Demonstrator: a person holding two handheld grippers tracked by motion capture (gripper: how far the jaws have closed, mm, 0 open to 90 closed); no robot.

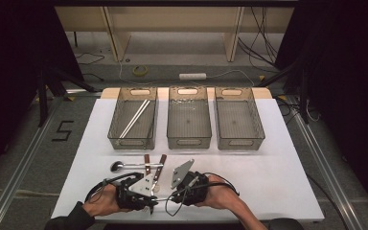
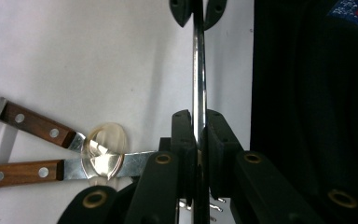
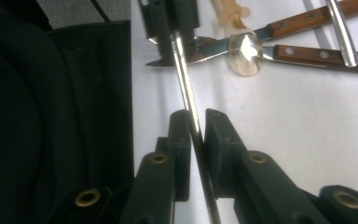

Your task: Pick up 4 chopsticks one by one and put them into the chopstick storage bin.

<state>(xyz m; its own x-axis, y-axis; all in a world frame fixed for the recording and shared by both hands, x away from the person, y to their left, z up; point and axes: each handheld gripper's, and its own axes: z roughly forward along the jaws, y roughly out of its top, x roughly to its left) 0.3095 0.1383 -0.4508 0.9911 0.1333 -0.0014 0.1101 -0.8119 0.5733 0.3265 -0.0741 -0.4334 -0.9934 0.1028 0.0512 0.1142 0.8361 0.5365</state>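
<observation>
Steel, a thin fork (image 2: 198,70) handle, runs between our two grippers at the near edge of the white table (image 1: 278,158). Our left gripper (image 1: 148,197) has its jaws pressed on the fork near the tines, and our right gripper (image 1: 175,197) pinches the far end of the same handle, so the fork lies level between them, left to right, just above the table. Just beyond the grippers lie two knives (image 1: 153,165) with wooden handles, their blades crossing under a clear plastic spoon (image 3: 244,53). Left of the knife handles lies a metal spoon (image 1: 117,166). Farther off stand three clear bins in a row: the left bin (image 1: 133,117) holds white chopsticks (image 1: 135,118), with the middle bin (image 1: 188,117) and right bin (image 1: 239,118) beside it.
</observation>
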